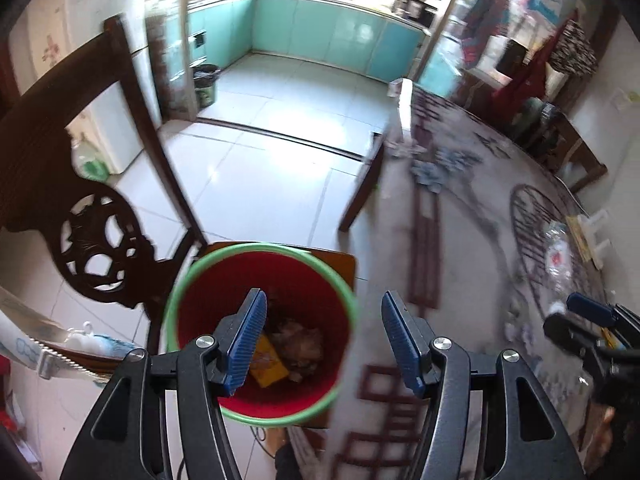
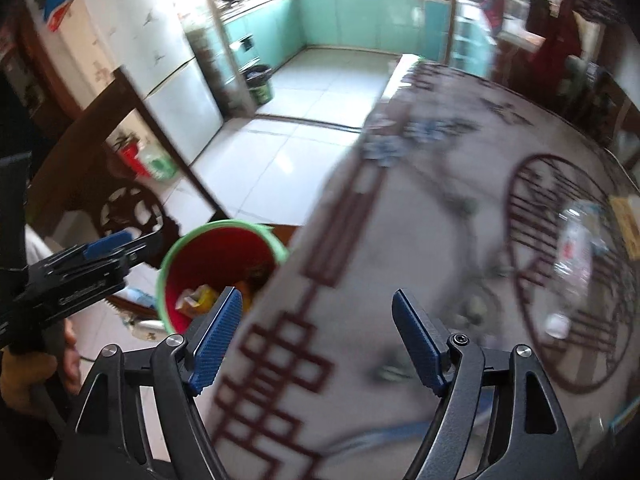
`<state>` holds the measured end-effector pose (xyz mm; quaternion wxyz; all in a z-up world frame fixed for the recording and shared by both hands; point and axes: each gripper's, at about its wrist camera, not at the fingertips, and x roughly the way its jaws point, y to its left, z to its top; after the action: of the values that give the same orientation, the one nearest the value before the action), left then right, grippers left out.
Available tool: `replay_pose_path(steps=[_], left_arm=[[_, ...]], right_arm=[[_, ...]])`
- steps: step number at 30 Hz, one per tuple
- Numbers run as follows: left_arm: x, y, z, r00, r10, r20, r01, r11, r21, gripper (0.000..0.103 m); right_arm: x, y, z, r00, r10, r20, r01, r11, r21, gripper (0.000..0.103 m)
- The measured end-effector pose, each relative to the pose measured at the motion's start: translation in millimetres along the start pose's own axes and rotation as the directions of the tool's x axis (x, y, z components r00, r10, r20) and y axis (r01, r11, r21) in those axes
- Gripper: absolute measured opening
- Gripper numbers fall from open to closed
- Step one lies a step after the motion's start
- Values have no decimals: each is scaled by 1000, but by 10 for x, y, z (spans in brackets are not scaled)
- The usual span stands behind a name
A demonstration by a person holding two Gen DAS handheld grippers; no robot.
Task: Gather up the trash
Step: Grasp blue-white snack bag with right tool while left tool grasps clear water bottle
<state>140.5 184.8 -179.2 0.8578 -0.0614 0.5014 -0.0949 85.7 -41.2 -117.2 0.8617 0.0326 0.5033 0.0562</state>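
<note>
A red bin with a green rim (image 1: 262,334) stands on a wooden chair seat beside the table; it holds a yellow packet (image 1: 269,364) and brown crumpled trash (image 1: 302,346). My left gripper (image 1: 322,344) is open and empty, hovering just above the bin's right side. The bin (image 2: 216,264) also shows in the right wrist view, left of the table edge. My right gripper (image 2: 318,340) is open and empty over the patterned tablecloth (image 2: 400,240). A crushed clear plastic bottle (image 2: 576,248) lies on the table at the right; it also shows in the left wrist view (image 1: 558,256).
A carved dark wooden chair back (image 1: 92,216) stands left of the bin. A white fridge (image 2: 148,60) is at the back left. A dark green bin (image 1: 206,84) stands by the kitchen doorway. Tiled floor (image 1: 260,168) lies beyond.
</note>
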Motion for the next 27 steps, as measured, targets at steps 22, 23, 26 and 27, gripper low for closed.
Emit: replay_pose_path(steps=[22, 23, 26, 27], left_arm=[[33, -3079, -378, 987, -149, -62, 160, 955, 250, 61], [33, -3148, -392, 987, -146, -66, 158, 955, 253, 61], [71, -3319, -386, 988, -135, -80, 152, 953, 263, 61], [87, -3332, -377, 988, -133, -82, 150, 952, 268, 61]], right_arm=[[360, -3650, 310, 929, -329, -167, 332, 943, -13, 87], [445, -3685, 332, 933, -318, -171, 319, 947, -21, 87], [749, -3758, 424, 937, -287, -199, 284, 958, -47, 87], [825, -3792, 461, 941, -267, -206, 265, 964, -38, 87]])
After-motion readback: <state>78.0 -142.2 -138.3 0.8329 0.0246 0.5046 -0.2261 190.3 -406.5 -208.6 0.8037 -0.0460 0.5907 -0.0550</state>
